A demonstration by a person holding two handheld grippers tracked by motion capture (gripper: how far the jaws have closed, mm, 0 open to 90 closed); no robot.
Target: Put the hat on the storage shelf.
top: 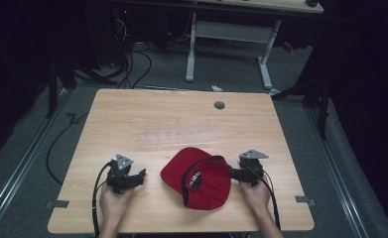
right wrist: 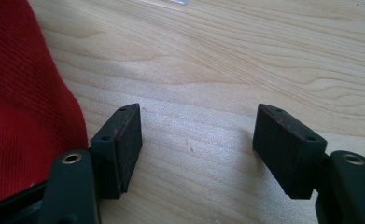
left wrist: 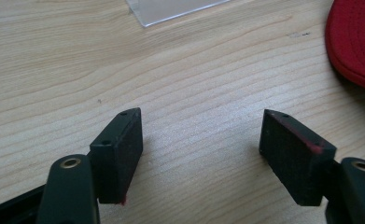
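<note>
A red cap (top: 197, 177) with a black inner rim lies on the wooden table (top: 176, 114) near its front edge, between my two grippers. My left gripper (top: 138, 175) rests on the table to the cap's left, a short way off it. In the left gripper view its jaws stand wide apart (left wrist: 201, 144) over bare wood, with the cap's brim (left wrist: 355, 42) at the upper right. My right gripper (top: 232, 173) sits right beside the cap's right side. Its jaws are open (right wrist: 196, 147) with nothing between them, and red fabric (right wrist: 24, 93) lies just left of the left jaw.
A clear plastic sheet (top: 176, 135) lies flat on the middle of the table, its corner (left wrist: 171, 11) visible past the left jaws. A grey round plug (top: 219, 105) sits in the tabletop at the back. Cables and a white desk frame (top: 228, 44) are on the floor behind.
</note>
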